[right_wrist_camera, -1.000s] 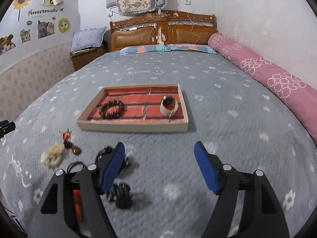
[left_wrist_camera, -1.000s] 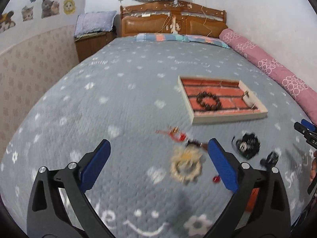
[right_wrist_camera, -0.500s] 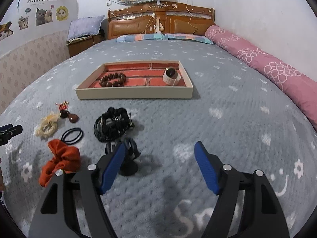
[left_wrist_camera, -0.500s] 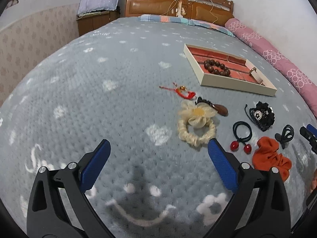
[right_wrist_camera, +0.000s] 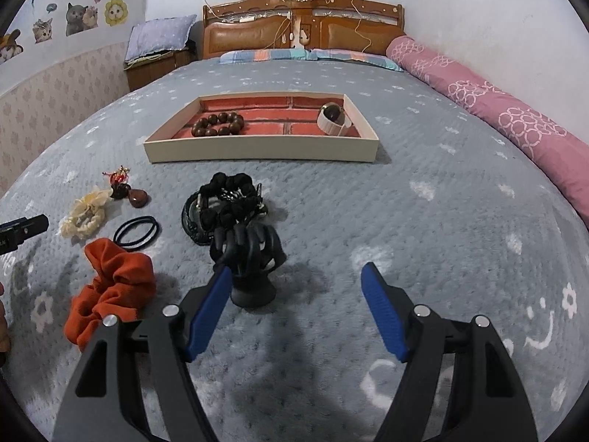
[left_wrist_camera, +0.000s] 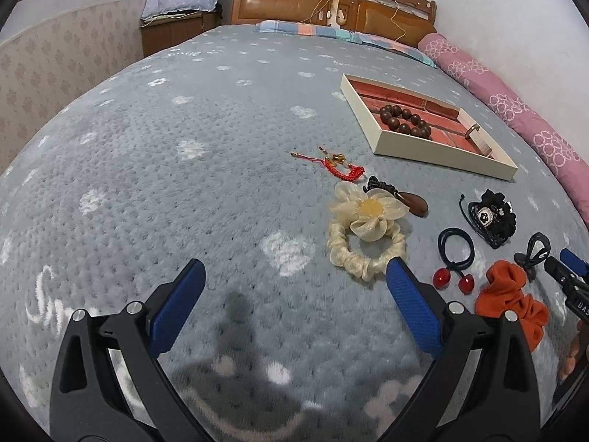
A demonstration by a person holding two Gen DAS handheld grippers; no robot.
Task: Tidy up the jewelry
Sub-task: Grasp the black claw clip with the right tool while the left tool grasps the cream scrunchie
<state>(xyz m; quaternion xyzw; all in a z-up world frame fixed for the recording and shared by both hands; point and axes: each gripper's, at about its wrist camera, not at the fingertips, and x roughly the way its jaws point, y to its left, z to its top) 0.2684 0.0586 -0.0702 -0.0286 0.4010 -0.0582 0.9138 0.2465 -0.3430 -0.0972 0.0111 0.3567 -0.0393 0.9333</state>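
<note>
Left wrist: left gripper (left_wrist_camera: 294,272) hovered over bed (left_wrist_camera: 165,184), fingers spread, grasping nothing; cream scrunchie (left_wrist_camera: 364,235) touched right finger's tip, perhaps. Right wrist: right gripper (right_wrist_camera: 296,276) likewise released; black hair claw (right_wrist_camera: 250,254) beside left finger; tray (right_wrist_camera: 261,147) beyond.

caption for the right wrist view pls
Open right hand-held gripper beside black claw hair clip, cream wooden tray beyond.

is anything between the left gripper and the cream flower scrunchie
Nothing visible. The left gripper has its jaws open and empty over bare blanket, and the scrunchie lies just ahead, by the right jaw's tip. The brown pendant and red cord lie beyond it.
</note>
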